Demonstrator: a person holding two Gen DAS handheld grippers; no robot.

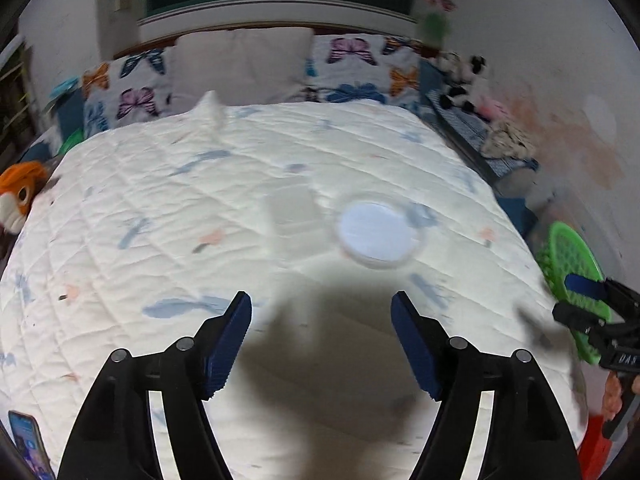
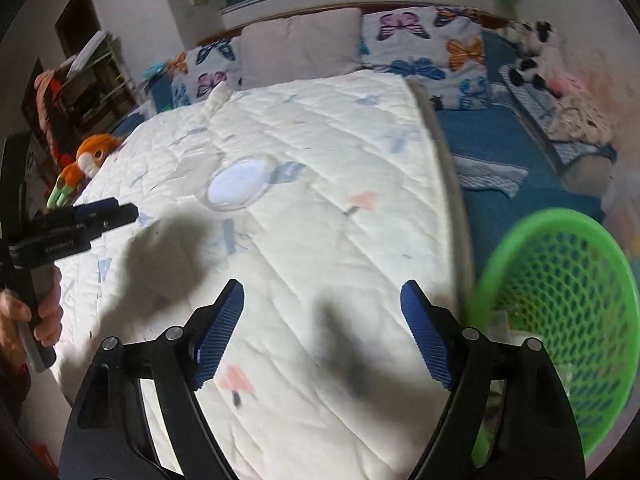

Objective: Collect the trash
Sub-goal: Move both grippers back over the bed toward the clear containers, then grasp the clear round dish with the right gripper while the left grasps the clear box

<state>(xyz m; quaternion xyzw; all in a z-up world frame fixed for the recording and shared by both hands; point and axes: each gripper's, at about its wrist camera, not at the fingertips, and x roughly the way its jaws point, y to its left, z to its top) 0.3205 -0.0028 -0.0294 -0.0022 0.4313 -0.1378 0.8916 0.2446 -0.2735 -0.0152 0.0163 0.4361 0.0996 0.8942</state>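
Left wrist view: my left tool [image 1: 321, 344] is spread wide with nothing between its pads, and the lid [image 1: 375, 235], a round clear plastic disc, lies flat on the bed [image 1: 120, 184] just ahead and slightly right of it. My right tool [image 2: 322, 334] is spread and empty too; from there the lid [image 2: 239, 185] sits farther off, up and to the left. The basket [image 2: 560, 300] is beside the right tool. I judge the left nearer; being round, the lid offers no long axis.

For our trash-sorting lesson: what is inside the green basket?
Inside the green basket, only some pale, blurred scraps show near its bottom; the right gripper covers the rest, so the contents cannot be identified.
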